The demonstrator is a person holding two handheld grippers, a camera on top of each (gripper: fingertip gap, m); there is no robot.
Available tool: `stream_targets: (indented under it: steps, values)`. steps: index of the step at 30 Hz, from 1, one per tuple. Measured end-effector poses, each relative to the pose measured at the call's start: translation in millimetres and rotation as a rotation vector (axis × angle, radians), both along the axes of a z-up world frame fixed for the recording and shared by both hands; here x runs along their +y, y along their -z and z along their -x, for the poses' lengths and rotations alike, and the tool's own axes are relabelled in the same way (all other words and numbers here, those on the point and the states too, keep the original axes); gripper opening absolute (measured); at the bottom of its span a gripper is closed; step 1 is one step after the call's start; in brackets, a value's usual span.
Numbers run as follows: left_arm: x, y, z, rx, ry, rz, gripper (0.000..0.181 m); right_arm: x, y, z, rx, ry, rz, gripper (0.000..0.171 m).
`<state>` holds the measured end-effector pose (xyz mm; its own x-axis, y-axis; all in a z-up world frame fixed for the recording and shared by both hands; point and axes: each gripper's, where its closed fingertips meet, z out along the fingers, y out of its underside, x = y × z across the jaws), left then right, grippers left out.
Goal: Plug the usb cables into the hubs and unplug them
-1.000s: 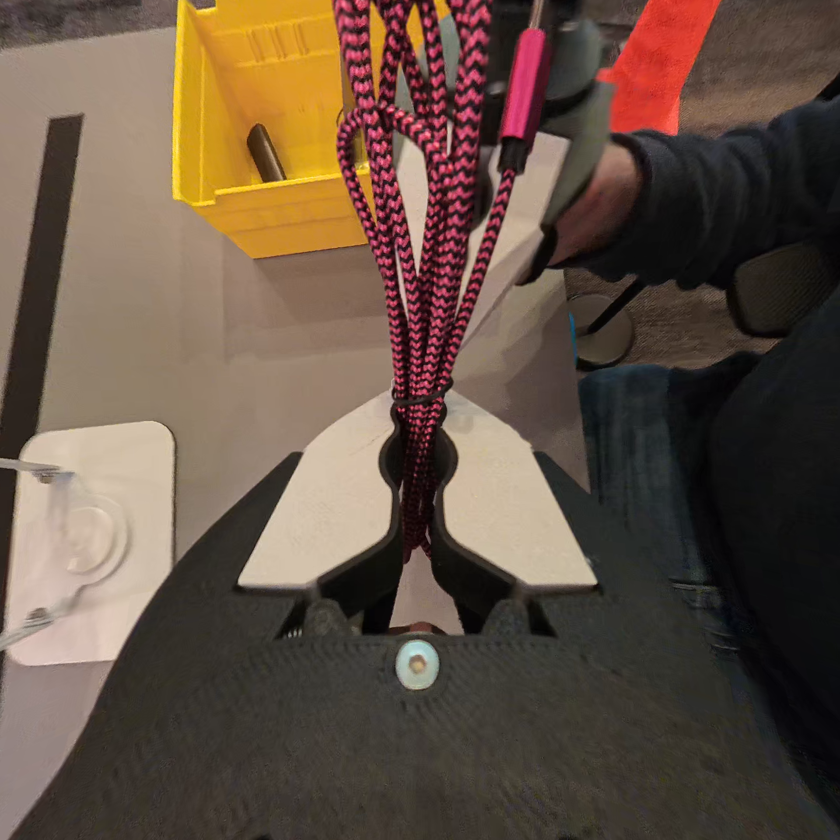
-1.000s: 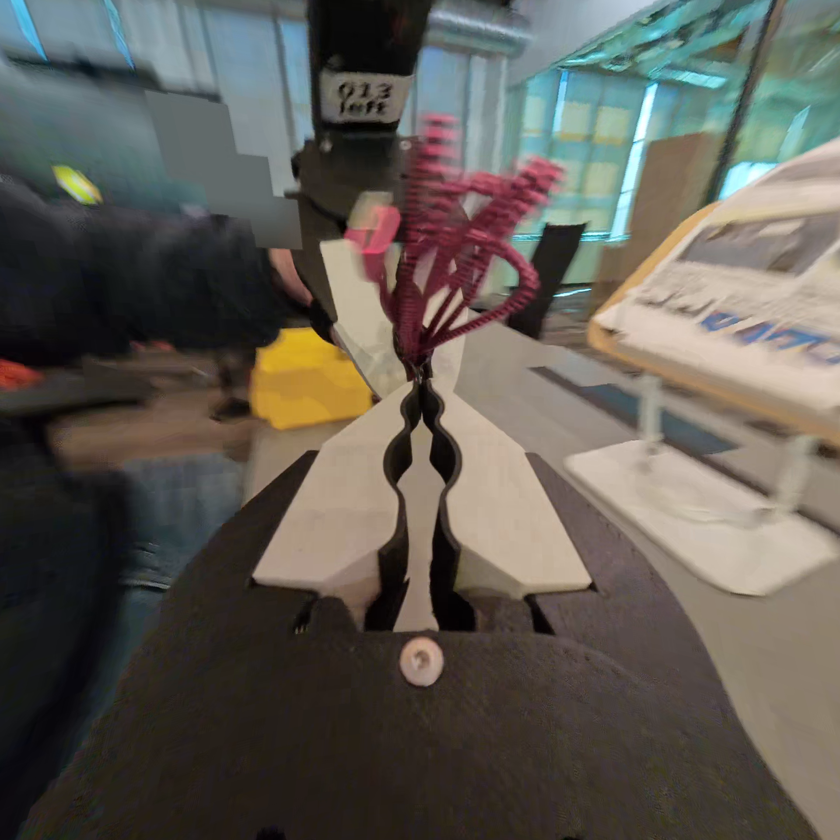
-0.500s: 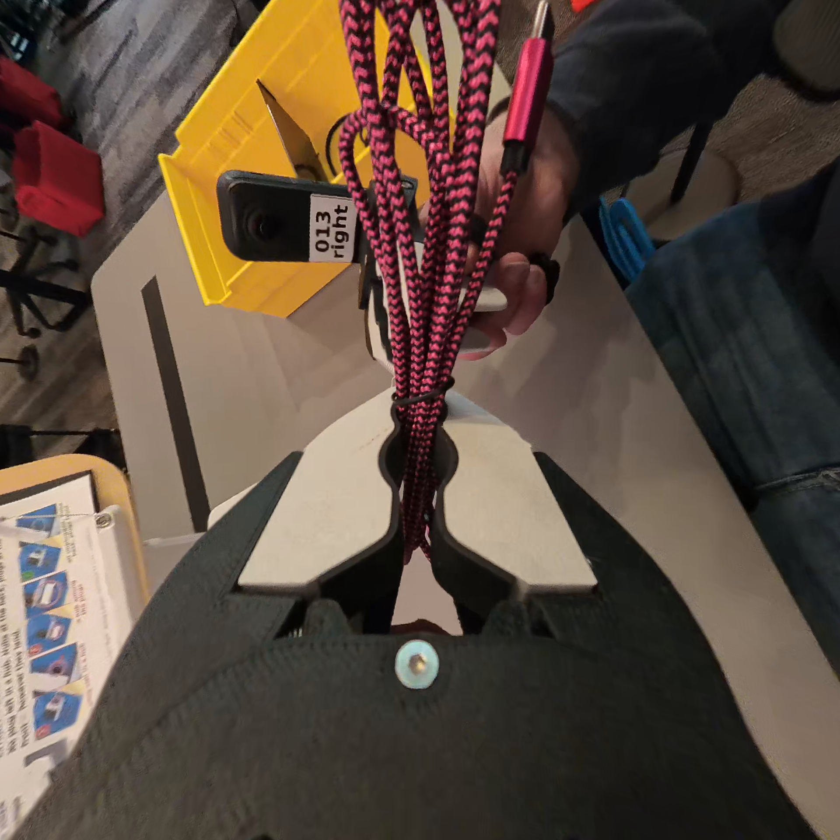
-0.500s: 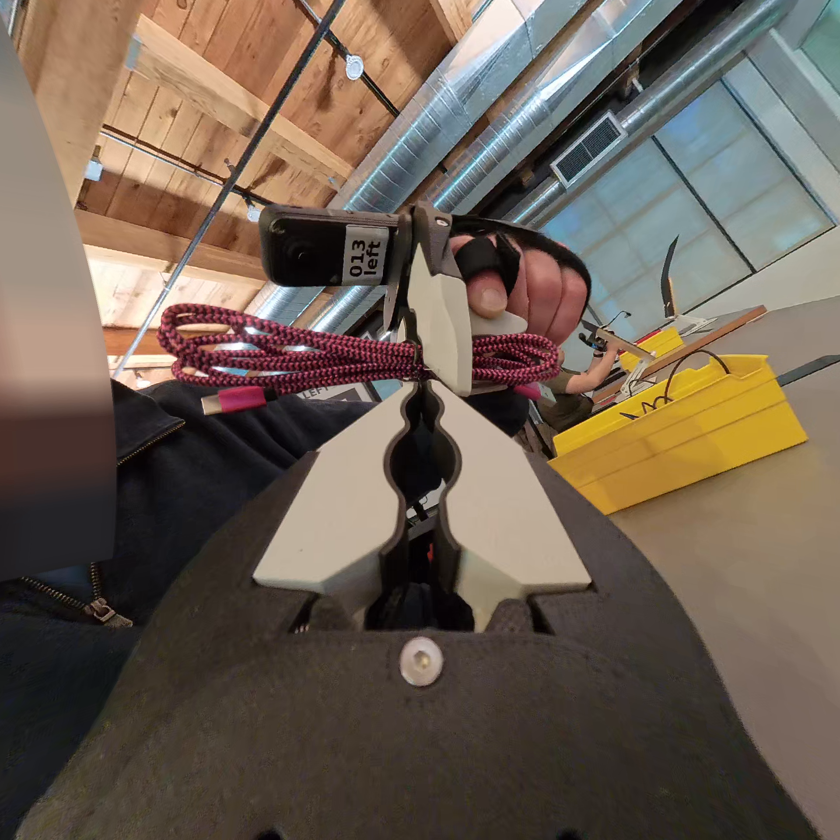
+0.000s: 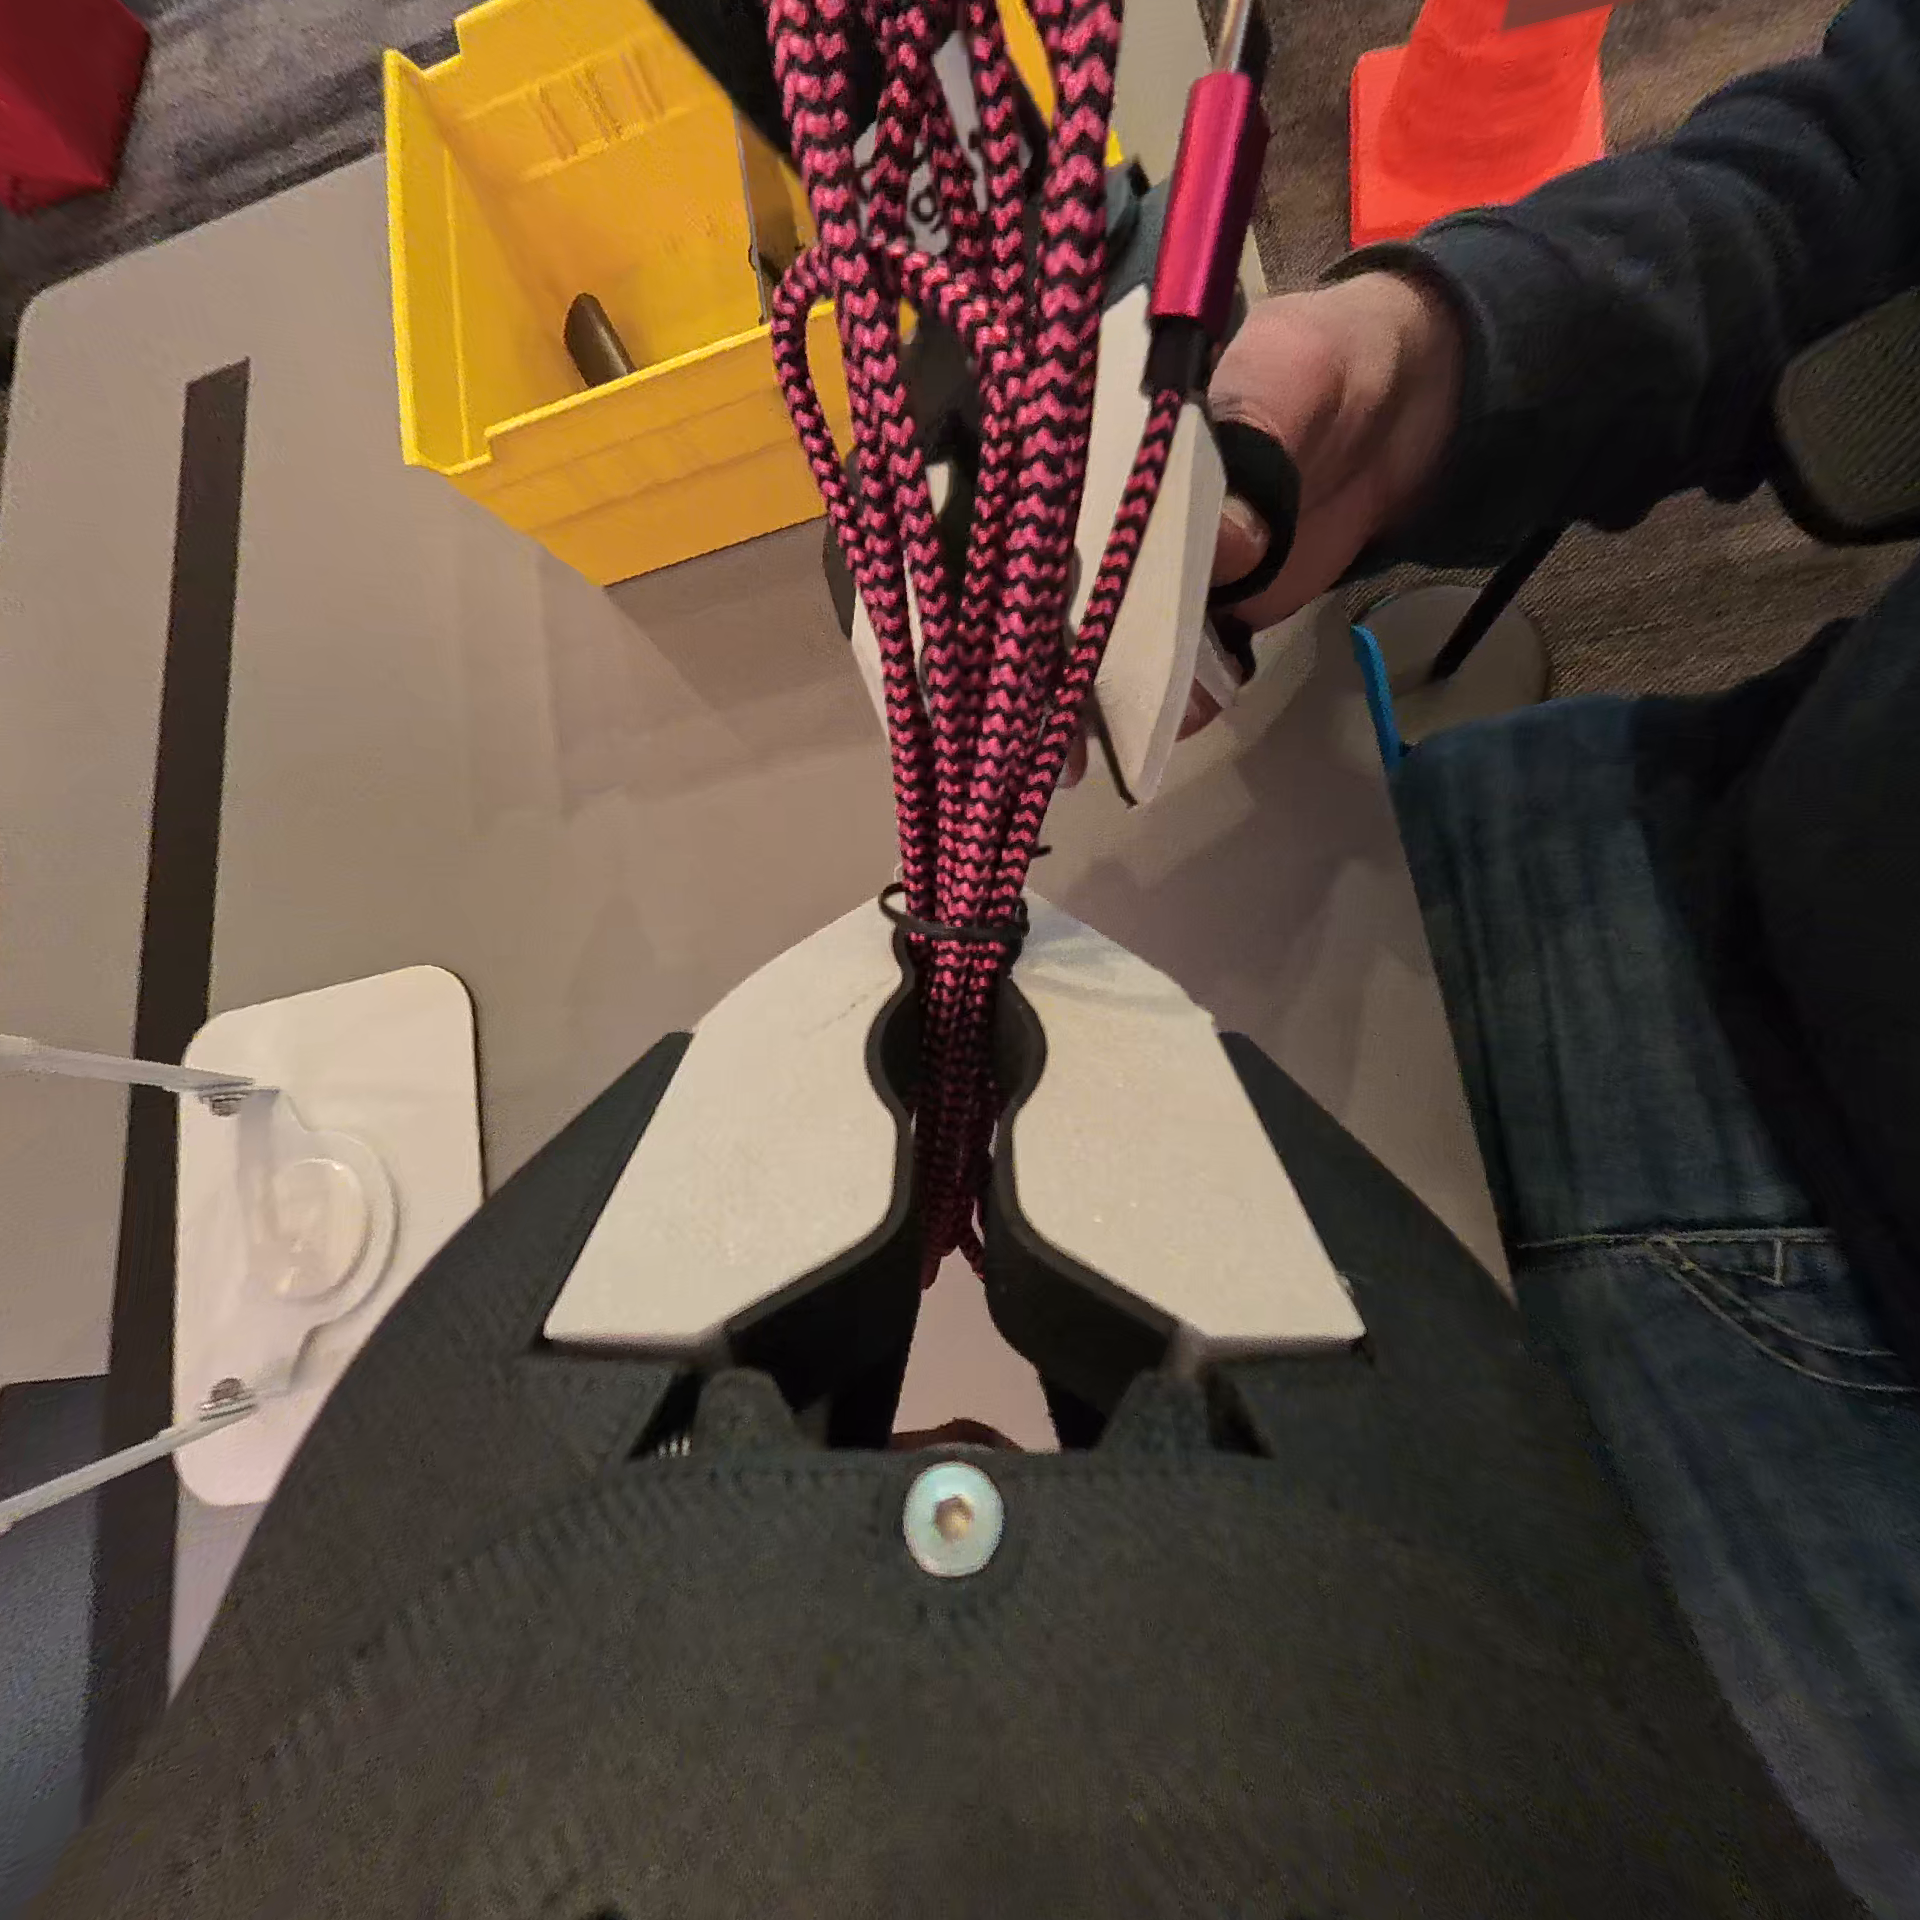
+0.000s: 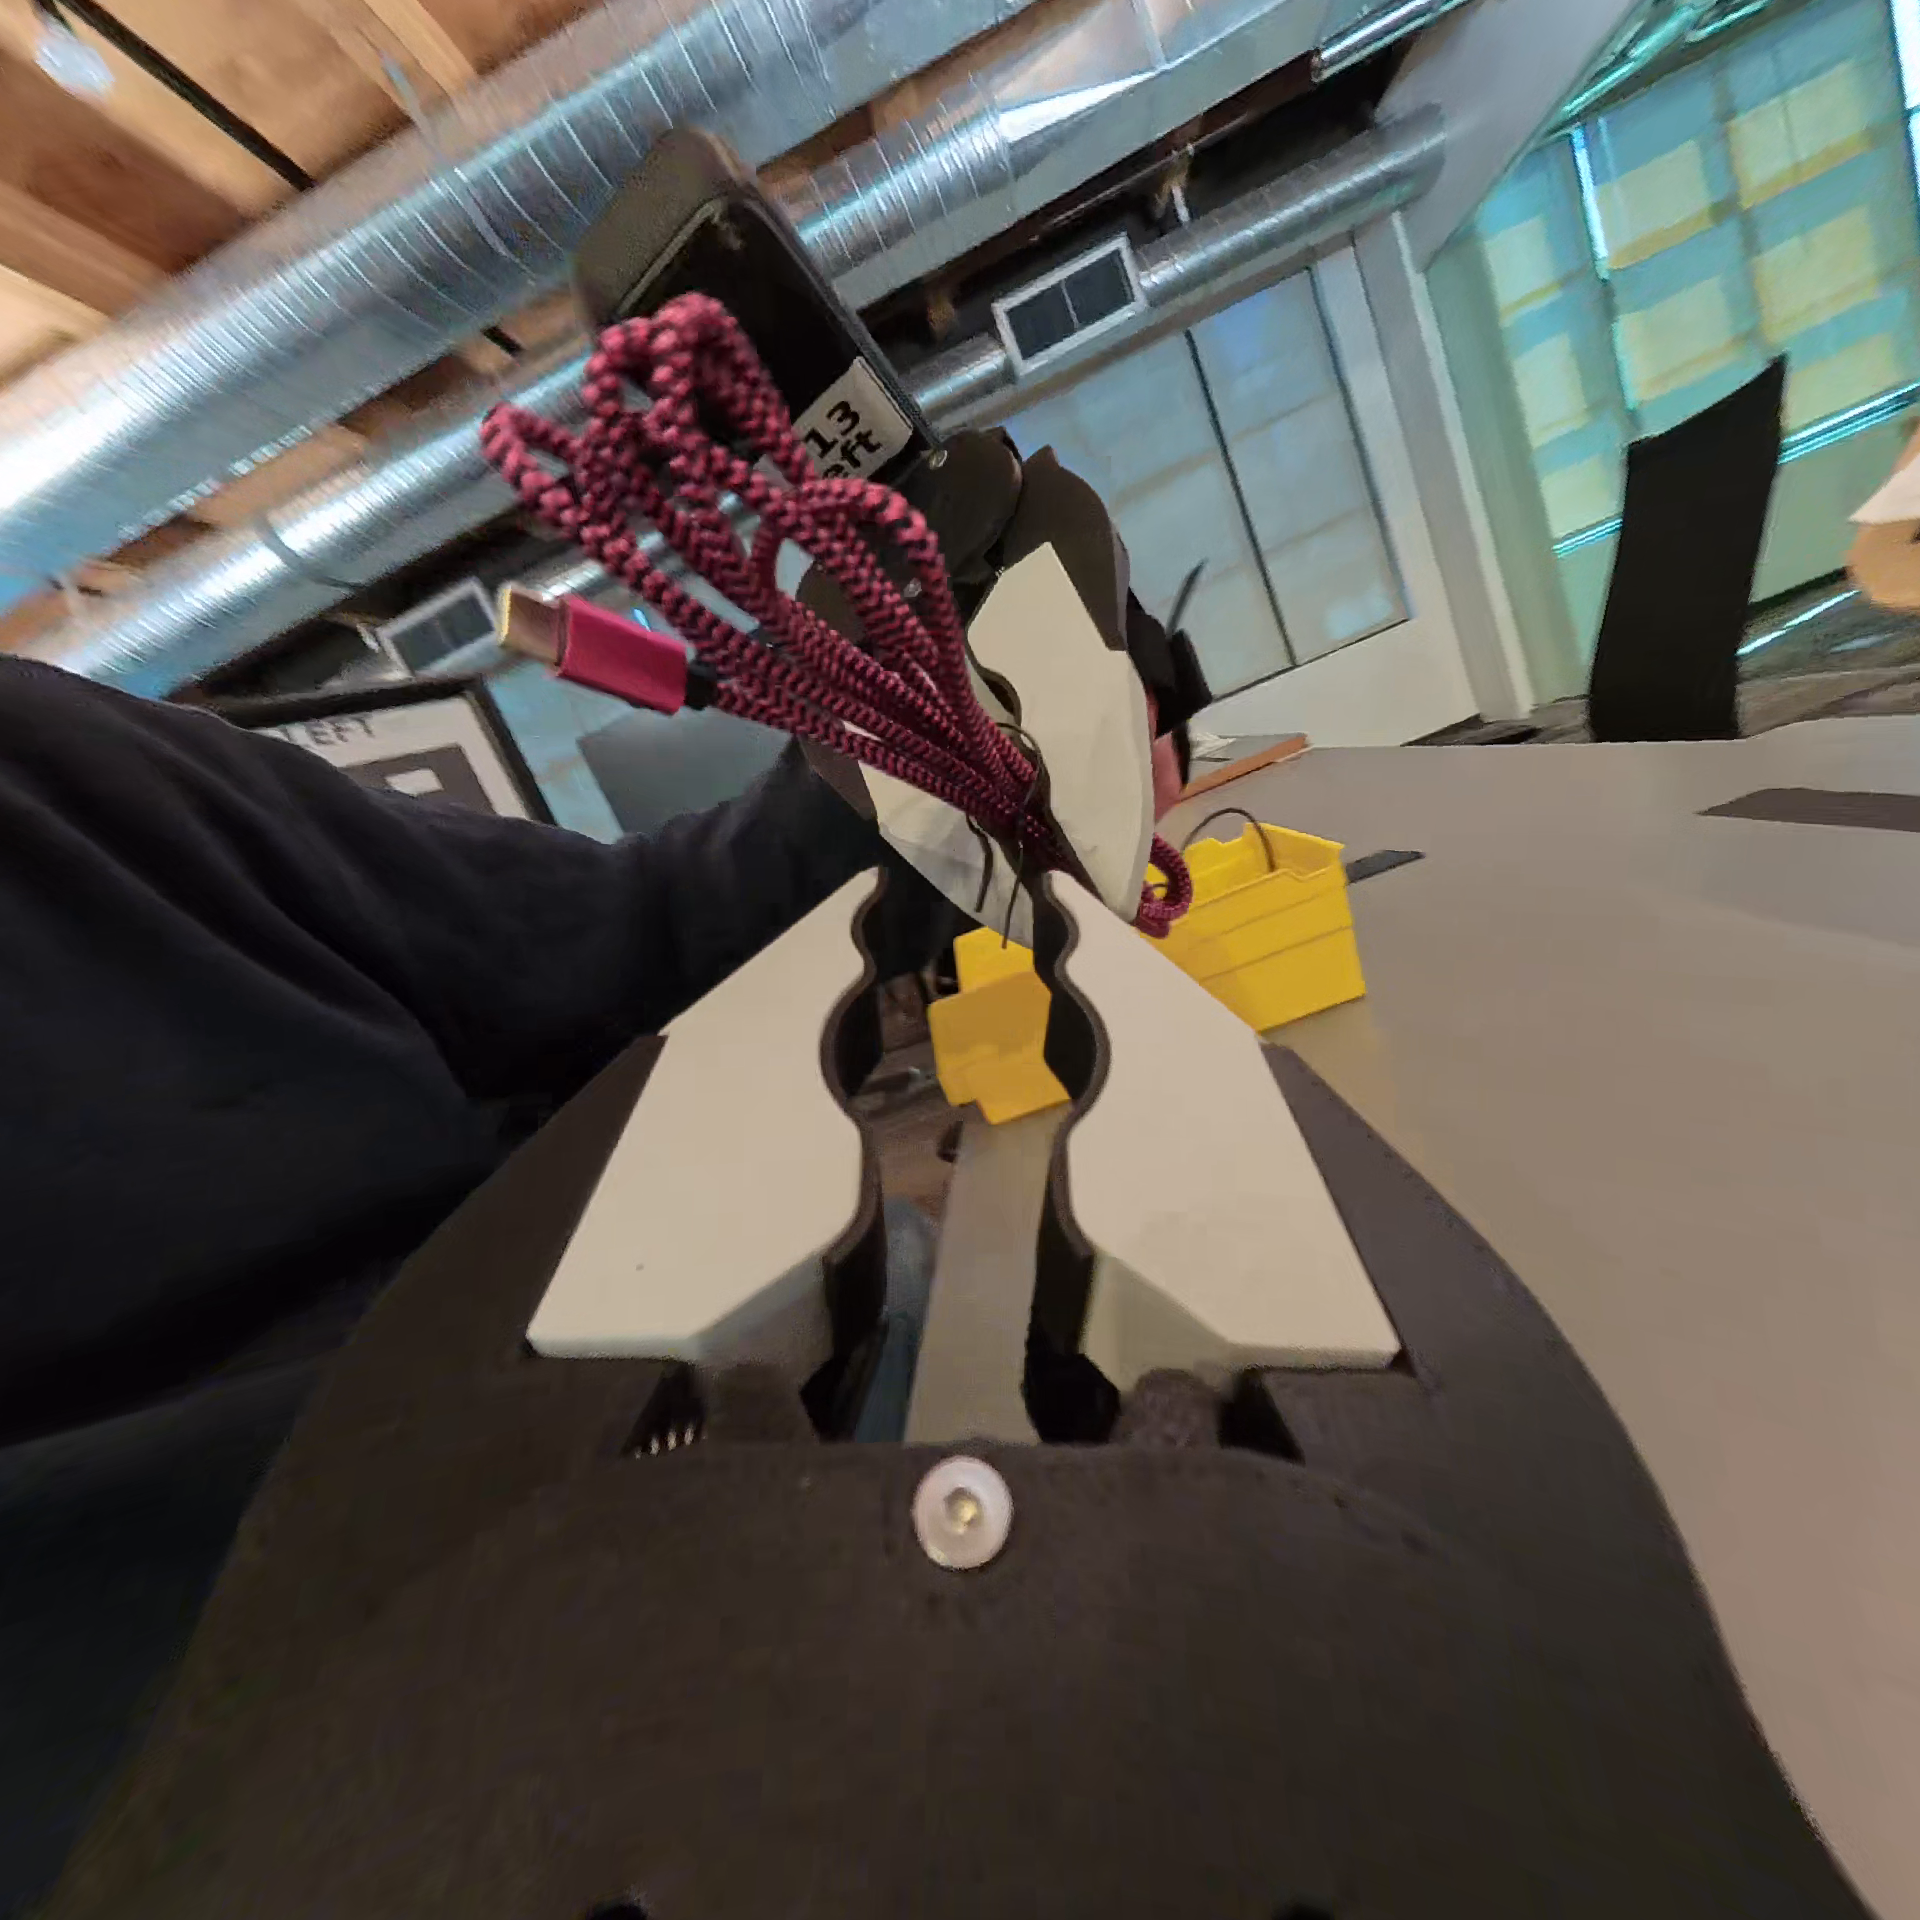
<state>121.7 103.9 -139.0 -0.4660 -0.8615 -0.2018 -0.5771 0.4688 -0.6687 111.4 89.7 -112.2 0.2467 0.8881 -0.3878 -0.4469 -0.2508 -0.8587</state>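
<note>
The left gripper (image 5: 956, 935) is clamped on a coiled pink-and-black braided usb cable (image 5: 966, 540), and its two pale fingers (image 5: 748, 1143) press the bundle between them, just under a thin black tie (image 5: 951, 925) that goes around the strands. From the grip the loops go up toward 12 o'clock, and a pink metal plug (image 5: 1200, 197) stands at 1 o'clock beside them. Behind the cable, at 1 to 2 o'clock, a hand (image 5: 1340, 416) holds the right gripper (image 5: 1132, 675), which is close to the bundle. A yellow bin (image 5: 582, 312) sits on the grey table (image 5: 416, 779) at 11 o'clock, with a dark cylinder inside it. A white stand base (image 5: 332, 1226) is at 9 o'clock, next to a black stripe on the table. In the right wrist view, the fingers (image 6: 748, 1164) of the right gripper stand a little apart with only a narrow gap, and their tips reach the black tie at the bundle; I cannot tell if they pinch it. There the cable fans out toward 11 o'clock and its plug points to 9 o'clock.
</note>
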Motion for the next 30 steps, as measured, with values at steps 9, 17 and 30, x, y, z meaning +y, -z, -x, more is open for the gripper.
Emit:
stream_targets:
  steps: [9, 17, 30]
  values:
    - [-2, 1, -5, 0.031, -0.067, 0.139, 0.008, 2, 10, -7, -0.472, 0.389, -0.341, 0.026]
    - [-6, 3, -5, 0.114, -0.124, 0.291, 0.008, 12, 21, -14, -1.296, 0.844, -0.858, 0.010]
    - [-18, -2, 9, 0.321, -0.115, 0.564, 0.007, 6, 6, 1, -1.500, 0.918, -1.176, 0.035]
